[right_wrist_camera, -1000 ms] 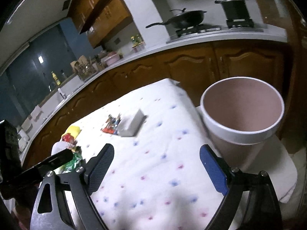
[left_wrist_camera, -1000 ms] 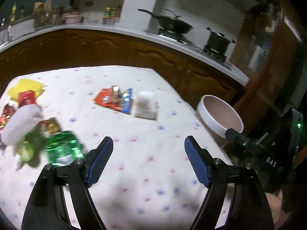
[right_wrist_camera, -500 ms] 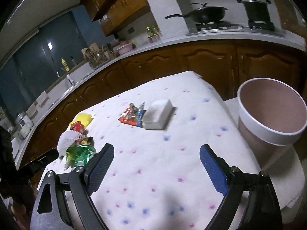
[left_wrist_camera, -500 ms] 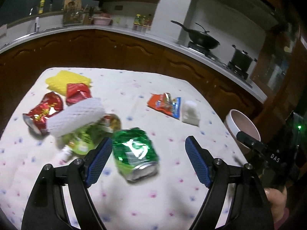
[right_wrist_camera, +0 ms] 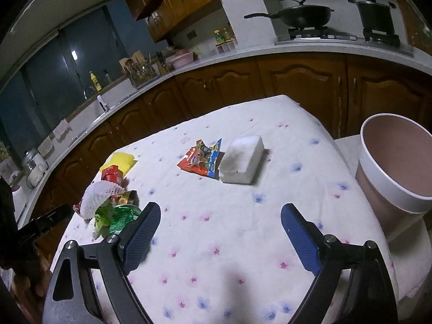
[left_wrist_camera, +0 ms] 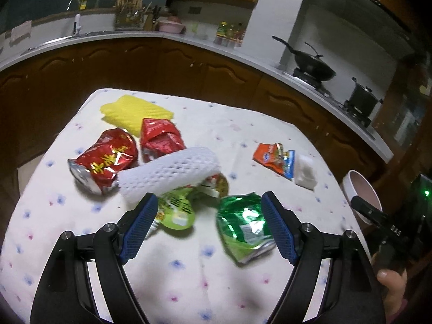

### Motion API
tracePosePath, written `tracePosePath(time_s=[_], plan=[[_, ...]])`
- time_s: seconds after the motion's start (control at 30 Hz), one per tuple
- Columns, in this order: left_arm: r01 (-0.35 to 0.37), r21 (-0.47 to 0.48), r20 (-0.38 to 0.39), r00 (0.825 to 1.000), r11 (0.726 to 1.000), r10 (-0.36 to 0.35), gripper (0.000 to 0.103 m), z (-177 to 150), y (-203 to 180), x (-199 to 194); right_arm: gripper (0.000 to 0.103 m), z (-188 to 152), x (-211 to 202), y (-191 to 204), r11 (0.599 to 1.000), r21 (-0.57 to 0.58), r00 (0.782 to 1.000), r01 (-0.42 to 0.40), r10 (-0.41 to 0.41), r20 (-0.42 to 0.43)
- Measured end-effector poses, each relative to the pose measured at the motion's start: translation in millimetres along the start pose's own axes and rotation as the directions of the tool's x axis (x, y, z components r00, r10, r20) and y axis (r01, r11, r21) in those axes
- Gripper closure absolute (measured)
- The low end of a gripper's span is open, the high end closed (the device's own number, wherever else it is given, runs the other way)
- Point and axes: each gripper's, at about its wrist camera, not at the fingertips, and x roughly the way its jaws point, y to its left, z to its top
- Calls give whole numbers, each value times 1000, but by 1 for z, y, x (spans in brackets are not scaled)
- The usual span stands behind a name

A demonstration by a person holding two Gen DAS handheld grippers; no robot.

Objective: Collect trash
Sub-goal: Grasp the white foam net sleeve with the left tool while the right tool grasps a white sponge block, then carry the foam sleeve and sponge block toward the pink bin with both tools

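A heap of trash lies on the spotted tablecloth (left_wrist_camera: 189,270): a crushed green can (left_wrist_camera: 243,226), a white foam net (left_wrist_camera: 170,172), a green wrapper (left_wrist_camera: 176,210), a crushed red can (left_wrist_camera: 105,159), a red wrapper (left_wrist_camera: 160,137) and a yellow foam net (left_wrist_camera: 135,110). My left gripper (left_wrist_camera: 208,226) is open, empty, just in front of the green can. An orange snack wrapper (right_wrist_camera: 201,160) and a white block (right_wrist_camera: 241,163) lie mid-table. My right gripper (right_wrist_camera: 220,239) is open and empty above bare cloth. The pink bin (right_wrist_camera: 397,167) stands off the table's right edge.
Brown kitchen cabinets and a white counter (right_wrist_camera: 297,51) run behind the table, with a wok (right_wrist_camera: 299,16) and a pot (right_wrist_camera: 375,13) on the stove. The heap also shows at the left in the right wrist view (right_wrist_camera: 108,202). The bin's rim shows in the left wrist view (left_wrist_camera: 359,186).
My left gripper has swung left and closer to the trash heap, so the green can now lies between its fingertips' line. My right gripper has turned slightly left, away from the bin.
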Motion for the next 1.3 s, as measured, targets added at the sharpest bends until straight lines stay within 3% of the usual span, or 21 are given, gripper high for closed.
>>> tracePosePath(time_s=[0.5,0.77,0.87,0.97,1.0,1.03,1.07,1.13,1.3], plan=[[-99,73,-34,994,992,101,23,24,15,29,11,18,31,6,1000,-23,1000,12,-13,-25],[-108,88,-57,992,990,113,24,33,22,44,12,30,66,2,998,-33,996,52,-54,-66],[-110,114,-77,990,987,119,30,34,21,53,13,34,81,-2,997,-29,994,70,-73,-79],[-99,140,-113,987,985,115,45,31,18,64,15,38,97,-6,995,-32,990,91,-94,-105],[-94,149,-122,986,984,113,56,30,17,66,18,39,102,-7,995,-27,988,94,-97,-117],[-93,156,-127,985,983,114,69,29,16,68,25,39,109,-9,995,-26,987,99,-102,-128],[-92,162,-133,984,982,115,75,28,15,69,30,40,112,-10,994,-30,985,107,-110,-133],[-87,165,-135,985,983,109,89,29,15,69,57,39,119,-13,992,-28,981,124,-126,-146],[-62,145,-81,994,988,74,93,35,13,50,59,36,110,-11,991,-51,984,124,-130,-118]])
